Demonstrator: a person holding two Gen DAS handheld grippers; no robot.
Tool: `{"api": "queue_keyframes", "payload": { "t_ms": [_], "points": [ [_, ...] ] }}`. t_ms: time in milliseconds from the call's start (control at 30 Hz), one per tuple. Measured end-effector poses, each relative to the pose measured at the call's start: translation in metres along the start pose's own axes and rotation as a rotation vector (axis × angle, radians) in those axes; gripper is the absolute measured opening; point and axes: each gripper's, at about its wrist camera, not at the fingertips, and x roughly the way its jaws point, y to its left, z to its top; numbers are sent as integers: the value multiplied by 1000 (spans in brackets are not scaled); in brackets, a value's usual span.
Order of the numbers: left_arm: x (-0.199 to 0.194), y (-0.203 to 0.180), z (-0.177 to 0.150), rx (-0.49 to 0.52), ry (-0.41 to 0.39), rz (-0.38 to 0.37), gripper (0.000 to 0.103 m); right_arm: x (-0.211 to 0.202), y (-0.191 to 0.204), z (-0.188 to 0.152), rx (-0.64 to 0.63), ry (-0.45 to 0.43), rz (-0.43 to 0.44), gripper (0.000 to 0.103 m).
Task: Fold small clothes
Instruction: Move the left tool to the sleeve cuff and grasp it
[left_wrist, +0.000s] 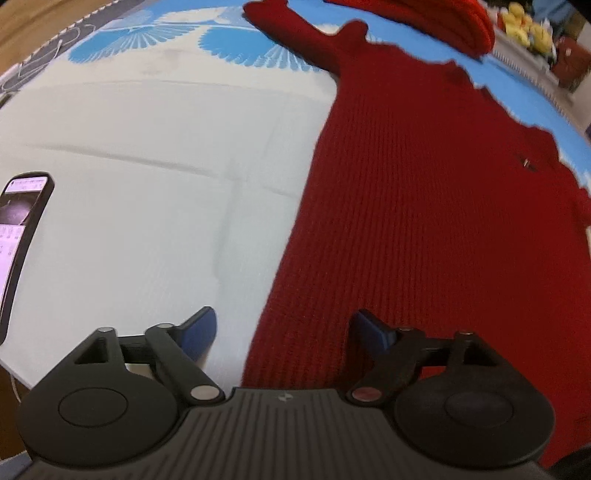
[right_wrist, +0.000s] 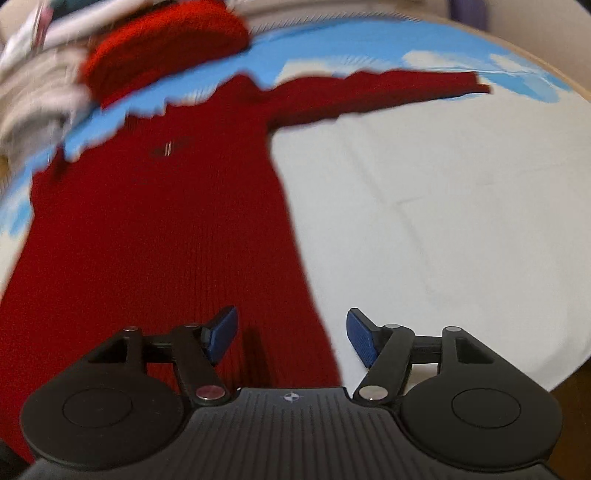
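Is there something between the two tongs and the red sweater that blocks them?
Nothing visible does. The red sweater lies spread flat on the cloth. The left tongs and right tongs are open over its bottom edges. The phone lies off to the side.

Left gripper (left_wrist: 282, 330): jaws spread wide, blue pads (left_wrist: 199, 332) facing each other, nothing between the fingers.
Right gripper (right_wrist: 291, 336): jaws equally wide apart, blue pads (right_wrist: 360, 341) bare, nothing held between the fingers.
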Motion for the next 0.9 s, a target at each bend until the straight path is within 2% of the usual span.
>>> {"api": "queue_keyframes", "payload": {
  "t_ms": [67, 133, 167, 200, 233, 333, 433, 567, 700, 733, 767, 800, 833, 867, 900],
  "points": [
    [0, -7, -1, 16, -7, 2, 89, 6, 12, -1, -79, 9, -15, 67],
    [-2, -11, -5, 37, -19, -11, 80, 3, 14, -3, -109, 6, 10, 61],
    [-6, -14, -7, 64, -34, -30, 57, 2, 14, -4, -107, 8, 19, 56],
    [-9, -16, -11, 86, -41, -49, 33, 1, 14, -4, -109, 6, 29, 41],
    [-11, -18, -13, 90, -48, -38, 28, -1, 15, -5, -112, 1, 33, 22],
    [-15, -14, -18, 42, -57, -28, 21, -4, 11, -9, -97, -10, 39, 20],
    [-26, -18, -25, 38, -72, -14, 12, -7, 3, -9, -66, -16, 42, 19],
    [-36, -18, -44, 64, -82, 5, 10, -12, -14, -8, -6, -20, 52, 18],
    [-37, -14, -47, 67, -87, 4, 14, -12, -15, -10, -17, -31, 38, 21],
    [-37, -13, -46, 60, -87, 10, 17, -12, -13, -10, -25, -36, 22, 31],
    [-37, -12, -45, 58, -90, 18, 23, -12, -10, -8, -30, -48, -12, 35],
    [-38, -12, -44, 59, -89, 33, 40, -15, -9, -7, -33, -77, -59, 45],
    [-39, -13, -42, 59, -83, 51, 52, -18, -8, -6, -34, -101, -90, 56],
    [-39, -13, -38, 55, -81, 63, 76, -22, -8, -5, -29, -127, -108, 60],
    [-42, -12, -34, 39, -93, 74, 91, -27, -7, -4, -18, -156, -111, 65]
  ]
}}
